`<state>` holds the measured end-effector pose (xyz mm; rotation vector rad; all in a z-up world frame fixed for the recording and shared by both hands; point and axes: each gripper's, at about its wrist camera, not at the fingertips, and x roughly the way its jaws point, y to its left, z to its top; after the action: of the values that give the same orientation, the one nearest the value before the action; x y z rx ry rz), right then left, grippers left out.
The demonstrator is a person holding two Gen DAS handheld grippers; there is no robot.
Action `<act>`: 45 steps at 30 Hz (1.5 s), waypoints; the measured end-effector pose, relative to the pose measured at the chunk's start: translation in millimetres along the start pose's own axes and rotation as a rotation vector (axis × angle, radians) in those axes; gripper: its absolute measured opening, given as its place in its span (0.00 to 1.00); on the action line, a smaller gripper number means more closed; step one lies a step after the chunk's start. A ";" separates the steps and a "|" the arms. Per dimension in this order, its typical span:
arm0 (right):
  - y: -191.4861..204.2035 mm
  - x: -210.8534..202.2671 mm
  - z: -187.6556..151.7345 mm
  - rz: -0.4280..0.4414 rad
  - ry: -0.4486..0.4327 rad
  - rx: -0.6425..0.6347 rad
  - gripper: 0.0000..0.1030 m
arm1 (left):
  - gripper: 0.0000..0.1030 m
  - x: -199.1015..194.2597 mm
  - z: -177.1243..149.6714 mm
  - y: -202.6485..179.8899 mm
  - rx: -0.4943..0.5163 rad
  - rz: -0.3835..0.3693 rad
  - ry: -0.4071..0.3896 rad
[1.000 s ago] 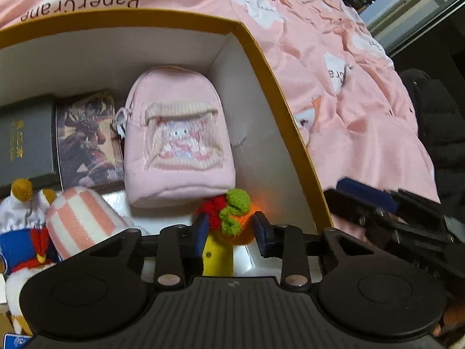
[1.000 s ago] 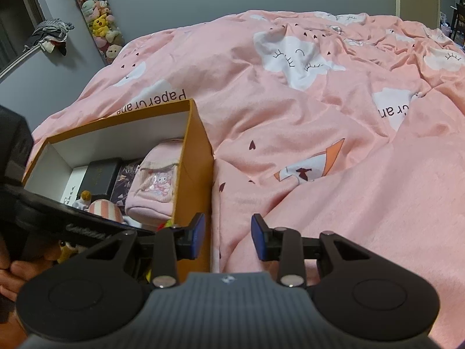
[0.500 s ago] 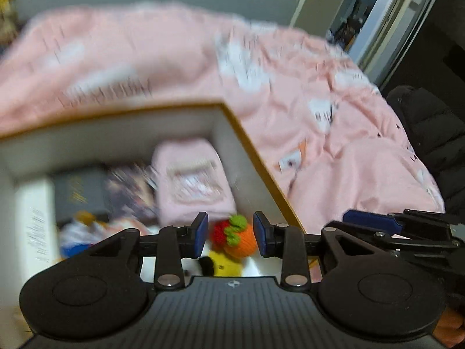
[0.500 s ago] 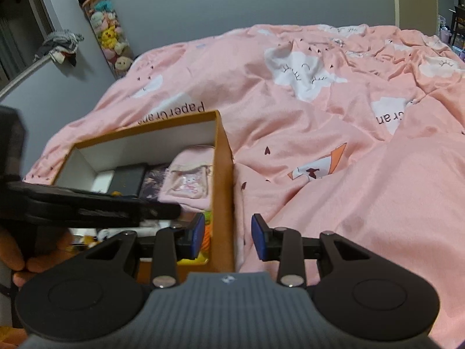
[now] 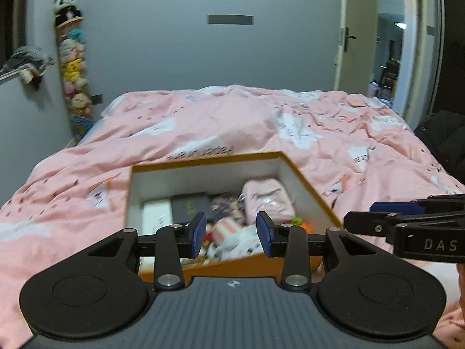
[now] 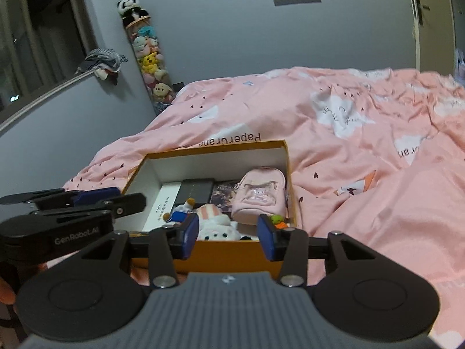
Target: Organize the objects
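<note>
An orange box with white inner walls (image 6: 221, 160) (image 5: 203, 174) sits on the pink bed. It holds a pink mini backpack (image 6: 260, 195) (image 5: 267, 197), a black case (image 6: 196, 190), a white case (image 6: 165, 206), a picture card (image 6: 223, 192), a striped pink plush (image 6: 207, 213), a white plush (image 6: 216, 231) and an orange knitted toy (image 6: 279, 222). My left gripper (image 5: 231, 234) is open and empty, above the box's near edge. My right gripper (image 6: 228, 240) is open and empty, just before the box's near wall.
The pink duvet (image 6: 363, 151) covers the bed all around the box. A column of plush toys (image 6: 148, 58) stands against the grey wall at the back left. A door (image 5: 357, 35) is at the back right. A dark jacket (image 5: 441, 136) lies at the bed's right edge.
Both grippers have pulled back and up from the box, so the whole box and the room show now. The left gripper left the orange knitted toy in the box's near right corner.
</note>
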<state>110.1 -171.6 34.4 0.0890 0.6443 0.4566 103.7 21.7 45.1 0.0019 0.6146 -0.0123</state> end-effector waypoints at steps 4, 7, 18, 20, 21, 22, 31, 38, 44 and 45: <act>9.4 -6.9 -8.9 0.007 0.001 -0.008 0.51 | 0.43 -13.4 -16.2 11.9 -0.060 0.064 -0.011; 17.2 -8.8 -13.9 0.003 -0.001 -0.033 0.53 | 0.44 -23.4 -26.7 14.4 -0.073 0.100 -0.018; 25.4 -18.2 -25.3 -0.013 -0.066 -0.085 0.77 | 0.61 -44.3 -48.1 5.7 -0.018 0.188 -0.082; 24.6 -16.9 -27.1 -0.017 -0.063 -0.086 0.85 | 0.62 -42.8 -49.2 5.7 -0.024 0.197 -0.068; 24.7 -16.4 -28.3 -0.019 -0.063 -0.087 0.86 | 0.62 -42.3 -49.7 5.1 -0.023 0.198 -0.063; 24.4 -15.4 -29.7 -0.024 -0.061 -0.088 0.87 | 0.63 -41.7 -49.9 4.5 -0.022 0.195 -0.060; 19.1 -9.3 -40.8 -0.046 -0.029 -0.084 0.91 | 0.69 -34.8 -55.1 -0.9 -0.032 0.170 -0.016; 13.0 -14.8 -39.1 -0.047 -0.045 -0.051 0.92 | 0.72 -42.5 -51.8 -4.3 -0.031 0.178 -0.010; 16.0 -19.2 -39.9 -0.039 -0.057 -0.064 0.93 | 0.72 -47.0 -49.7 -9.5 -0.012 0.184 0.001; 16.3 -20.2 -40.6 -0.043 -0.062 -0.068 0.93 | 0.72 -47.3 -49.4 -9.8 -0.011 0.188 0.000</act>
<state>65.4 -168.2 16.9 0.0247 0.5683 0.4318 36.5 12.8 32.0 0.0488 0.6127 0.1729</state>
